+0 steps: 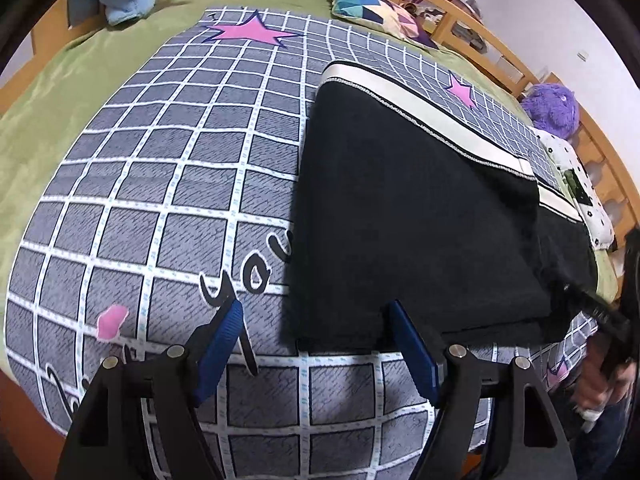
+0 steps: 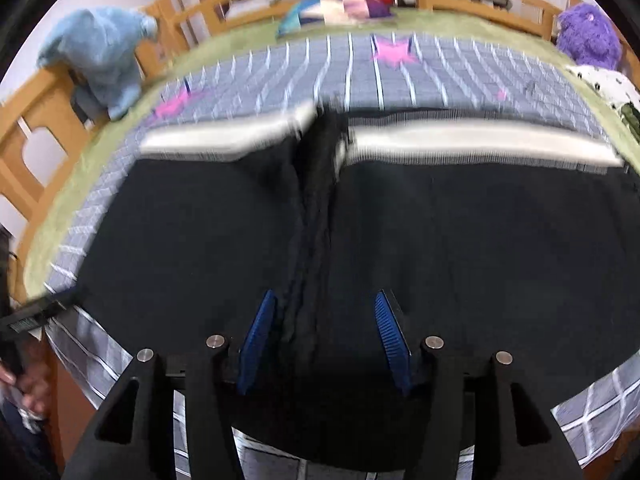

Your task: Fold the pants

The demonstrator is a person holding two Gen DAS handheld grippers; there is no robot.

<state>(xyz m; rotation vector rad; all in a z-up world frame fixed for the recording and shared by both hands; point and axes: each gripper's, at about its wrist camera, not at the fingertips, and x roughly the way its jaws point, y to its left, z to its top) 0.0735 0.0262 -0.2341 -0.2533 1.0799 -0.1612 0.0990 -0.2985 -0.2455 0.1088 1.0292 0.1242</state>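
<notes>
Black pants [image 1: 420,216] lie spread flat on a bed, on top of a grey quilt [image 1: 160,184] with a white grid, pink stars and black lettering; a green blanket [image 1: 64,92] shows beyond the quilt's edge. A cream band with a dark stripe runs along the far edge of the pants. In the right wrist view, which is blurred, the two dark halves meet at a rumpled ridge running up the middle. Left tool [image 1: 316,316]: jaws stand wide apart, nothing between the blue pads; it hangs over the near left corner of the pants, the right pad just at the hem, the left pad over bare quilt. Contact with the cloth cannot be told. Right tool [image 2: 326,304]: jaws parted about halfway, straddling the middle ridge of the pants; pads do not press on the cloth, nothing gripped. Around the bed: wooden rail [image 2: 24,128], blue plush toy [image 2: 104,52] at the left corner, purple plush toy [image 2: 588,36] at the right, a patterned cushion [image 1: 372,8] near the far rail. A person's hand [image 1: 608,380] holding the other tool's handle shows at the right edge of the left wrist view.
</notes>
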